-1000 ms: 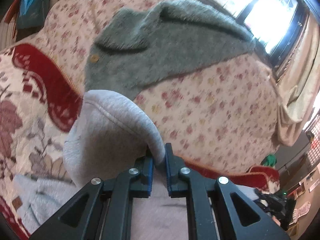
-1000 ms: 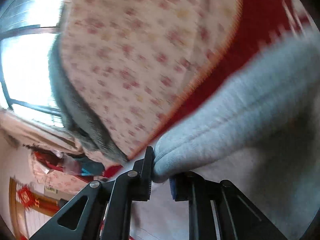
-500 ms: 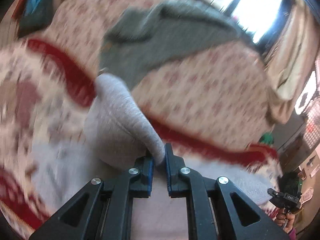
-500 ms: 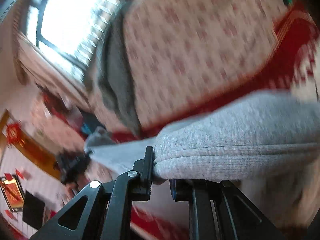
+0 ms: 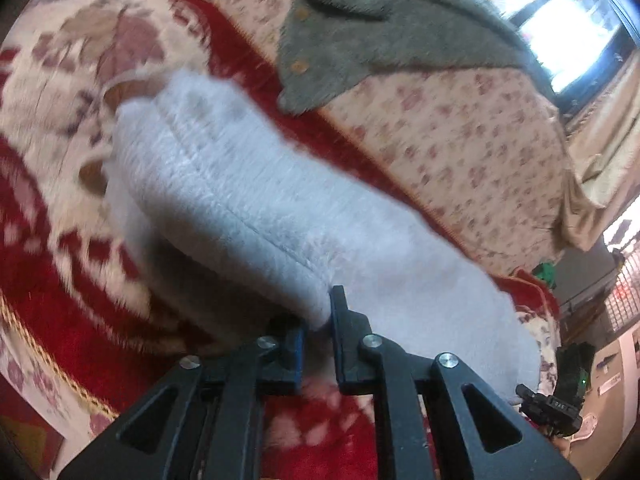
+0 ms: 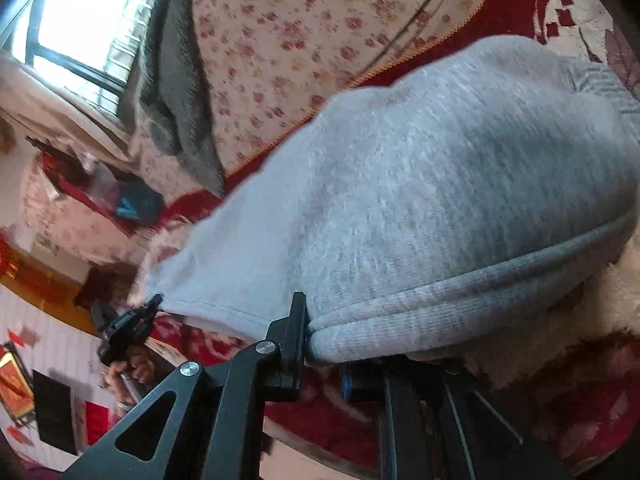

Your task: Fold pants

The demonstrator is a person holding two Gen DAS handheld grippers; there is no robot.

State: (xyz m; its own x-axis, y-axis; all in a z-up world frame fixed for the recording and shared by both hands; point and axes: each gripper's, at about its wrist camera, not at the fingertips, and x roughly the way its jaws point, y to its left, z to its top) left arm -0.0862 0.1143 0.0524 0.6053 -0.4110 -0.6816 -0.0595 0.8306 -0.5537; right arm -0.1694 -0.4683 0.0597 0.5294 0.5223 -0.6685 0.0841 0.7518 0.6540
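Two covers: a red-and-cream patterned plush blanket (image 5: 60, 216) lies over the bed, with a cream quilt printed with small red flowers (image 5: 460, 128) just behind it.
Pants: light grey knit sweatpants (image 5: 248, 200) lie folded over on the blanket, one edge lifted by both tongs.
Cardigan: a grey-green fuzzy cardigan with tan buttons (image 5: 384, 28) rests on the quilt, near the window.
Left tongs (image 5: 318, 316): black with blue pads, jaws opening, a fold of the pants' edge between them and the pads touching it.
Right tongs (image 6: 324, 354): clamped on the pants' ribbed hem.
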